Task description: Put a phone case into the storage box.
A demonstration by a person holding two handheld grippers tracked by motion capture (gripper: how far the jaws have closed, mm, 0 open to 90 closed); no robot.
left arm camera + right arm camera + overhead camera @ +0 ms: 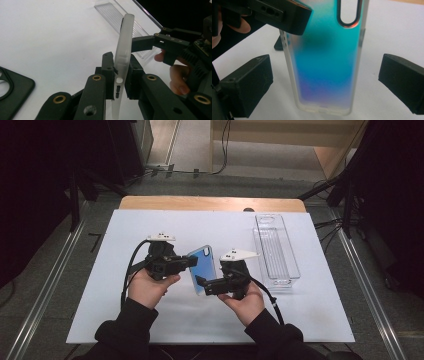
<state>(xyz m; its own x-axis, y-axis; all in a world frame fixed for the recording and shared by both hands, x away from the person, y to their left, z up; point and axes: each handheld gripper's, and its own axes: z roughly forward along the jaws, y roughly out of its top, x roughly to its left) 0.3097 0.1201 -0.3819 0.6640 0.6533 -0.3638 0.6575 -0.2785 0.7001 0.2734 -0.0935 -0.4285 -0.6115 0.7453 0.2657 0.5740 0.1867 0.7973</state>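
Left tongs (121, 75) are closed on a phone case (123, 57), its thin frosted edge being pinched between the two black pads near the side-button cutouts. In the high view the left tongs (192, 262) are seen holding the phone case (204, 268) above the white counter (150, 225), near its middle, with the blue face turned up. Right tongs (325, 85) are held open, one pad standing on each side of the phone case (324, 62) without touching it; the teal-to-violet back and the oval camera cutout are seen between them. In the high view the right tongs (200, 285) are placed at the near end of the case. A clear plastic tray (276, 247) is set on the right part of the counter, well apart from the case. A black phone case (12, 96) is seen lying flat on the counter in the left gripper view. No brand, label or writing can be read on any of these things.
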